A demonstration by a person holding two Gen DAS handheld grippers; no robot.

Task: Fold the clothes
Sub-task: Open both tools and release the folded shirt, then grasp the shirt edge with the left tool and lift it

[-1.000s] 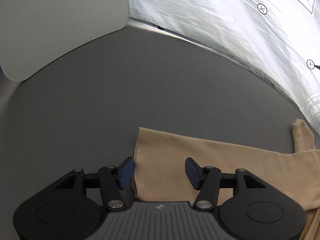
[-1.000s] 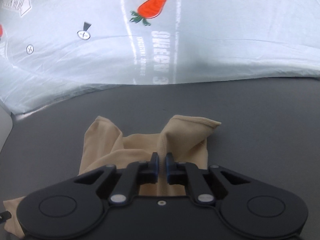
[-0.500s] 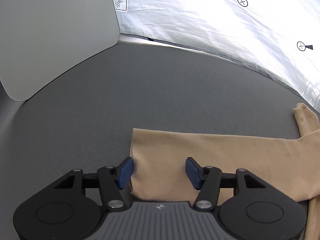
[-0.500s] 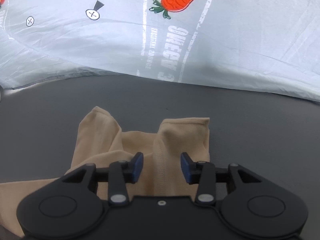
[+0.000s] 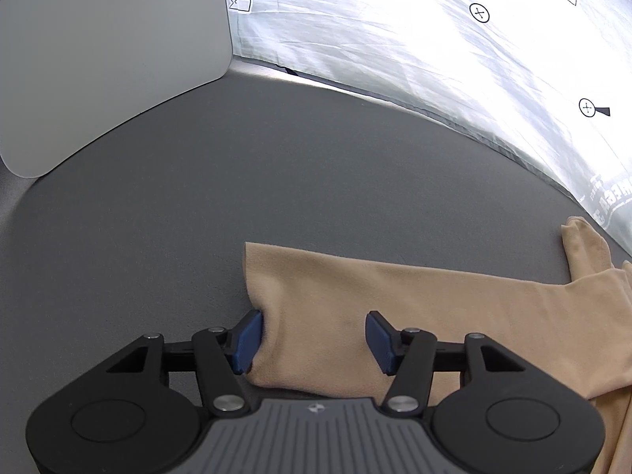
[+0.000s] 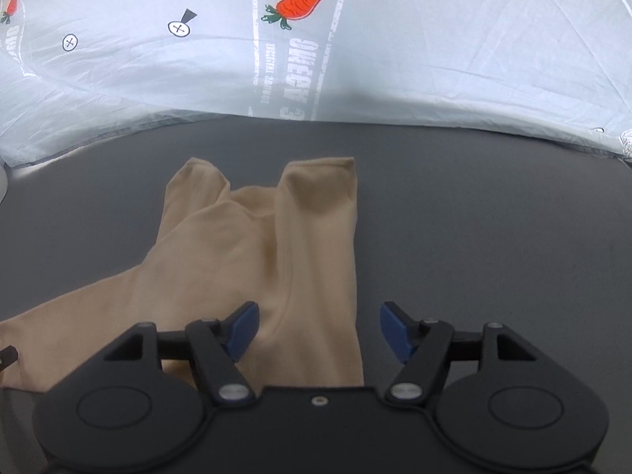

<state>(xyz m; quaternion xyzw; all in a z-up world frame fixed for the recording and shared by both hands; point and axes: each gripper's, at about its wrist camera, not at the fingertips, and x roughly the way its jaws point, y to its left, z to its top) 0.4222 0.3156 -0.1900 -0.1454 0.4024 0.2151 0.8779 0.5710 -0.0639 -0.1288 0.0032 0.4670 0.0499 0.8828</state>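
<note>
Nearest me, my left gripper [image 5: 312, 339] sits low over the tan garment [image 5: 355, 300], its jaws about half wide and closing, the cloth's left end between them; the left pad [image 5: 247, 341] brushes the folded edge at nine o'clock, but nothing is pinched yet. My right gripper [image 6: 318, 330] stands wide and is opening, with the garment's [image 6: 284, 245] right edge lying between the jaws, free of both pads.

The garment lies flat on the dark grey table [image 5: 197, 197], running from my left gripper out toward three o'clock. It looks thin, soft and light, so it will droop and slide. I would take it at a doubled edge or corner, pinching both layers.

A second ago my right gripper was clamped on a raised fold; it has let go and drawn back, and the fold has settled. My left has narrowed slightly.

Beyond, at twelve o'clock, two stubby ends, probably sleeves, point toward the white printed sheet [image 6: 434, 59].
</note>
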